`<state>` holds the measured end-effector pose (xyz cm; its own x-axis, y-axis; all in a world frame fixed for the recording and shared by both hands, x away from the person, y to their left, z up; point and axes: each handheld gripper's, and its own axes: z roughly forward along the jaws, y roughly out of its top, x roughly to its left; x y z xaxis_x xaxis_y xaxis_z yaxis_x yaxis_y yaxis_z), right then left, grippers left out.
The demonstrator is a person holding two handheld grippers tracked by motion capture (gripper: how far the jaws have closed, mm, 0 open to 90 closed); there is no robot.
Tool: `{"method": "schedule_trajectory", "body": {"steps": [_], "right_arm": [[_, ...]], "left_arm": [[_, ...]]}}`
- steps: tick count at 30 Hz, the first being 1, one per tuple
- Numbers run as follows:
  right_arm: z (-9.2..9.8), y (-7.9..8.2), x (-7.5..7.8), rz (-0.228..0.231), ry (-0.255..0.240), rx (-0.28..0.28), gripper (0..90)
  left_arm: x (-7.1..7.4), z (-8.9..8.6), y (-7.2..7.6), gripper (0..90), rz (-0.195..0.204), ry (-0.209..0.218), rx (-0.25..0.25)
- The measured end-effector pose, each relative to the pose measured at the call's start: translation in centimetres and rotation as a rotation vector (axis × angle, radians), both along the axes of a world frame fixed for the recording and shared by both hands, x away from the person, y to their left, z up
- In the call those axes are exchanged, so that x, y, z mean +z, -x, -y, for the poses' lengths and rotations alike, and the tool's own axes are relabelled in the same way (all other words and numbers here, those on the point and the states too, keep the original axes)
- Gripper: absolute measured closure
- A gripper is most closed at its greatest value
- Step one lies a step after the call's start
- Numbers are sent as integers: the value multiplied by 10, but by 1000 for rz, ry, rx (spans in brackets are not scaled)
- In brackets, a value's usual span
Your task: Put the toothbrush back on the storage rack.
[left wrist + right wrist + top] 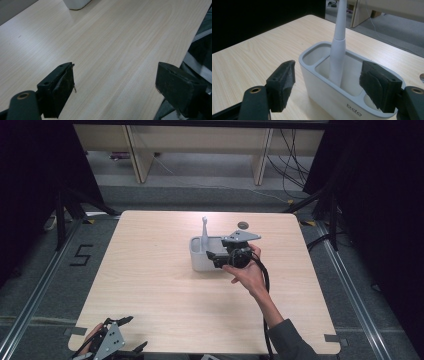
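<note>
white toothbrush holder [205, 254] stands upright near the middle of the bench [150, 285], toward its far half. the rim is divided into compartments: a small one at one end, a larger middle one, and part of another at the near end in the right gripper view. lettering shows on the holder's side wall there.

white electric toothbrush [337, 50] stands in the middle compartment, close to upright with a slight lean, its slim neck rising well above the rim. in the high view the toothbrush [204, 228] sticks up at the holder's left end.

right tool [214, 256] sits just beside the holder on its right, held in the person's right hand [248, 272]. seen in the right gripper view, the right tool [327, 85] has its jaws spread, one on each side of the holder's near wall, pads clear of it; nothing is pinched.

left tool [127, 332] rests at the near left corner of the bench, well apart from the holder. in the left gripper view the left tool [115, 82] has its jaws spread wide over bare wood, holding nothing.

a small dark round mark [243, 225] lies on the bench beyond the holder.
</note>
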<state>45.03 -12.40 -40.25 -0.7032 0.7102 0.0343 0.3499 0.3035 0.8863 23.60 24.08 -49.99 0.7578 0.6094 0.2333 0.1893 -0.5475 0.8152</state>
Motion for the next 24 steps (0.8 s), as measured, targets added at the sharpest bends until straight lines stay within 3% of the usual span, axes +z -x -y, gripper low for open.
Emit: {"method": "schedule_trajectory", "body": {"steps": [7,8,10,13,14,16,19,24], "right_arm": [[2,4,-1,1,10,8,288],[2,6,-1,-16,6,-1,288],[4,6,-2,8,23,9,287],[5,10,-4,-23,11,1,284],[6,9,-4,1,23,3,283],[6,11,-3,-19,15,3,278],[7,12,-3,-8,12,13,273],[9,15,-2,-10,18,13,268]], "left_arm": [[1,-1,0,149,2,-13,-2],[1,-1,0,149,1,-11,-2],[1,-1,0,149,2,-11,-3],[1,-1,0,149,3,-13,-3],[1,-1,0,149,3,-13,-3],[1,-1,0,149,6,-15,-4],[1,-1,0,149,9,-6,-4],[3,-2,-1,149,9,-39,-6]]}}
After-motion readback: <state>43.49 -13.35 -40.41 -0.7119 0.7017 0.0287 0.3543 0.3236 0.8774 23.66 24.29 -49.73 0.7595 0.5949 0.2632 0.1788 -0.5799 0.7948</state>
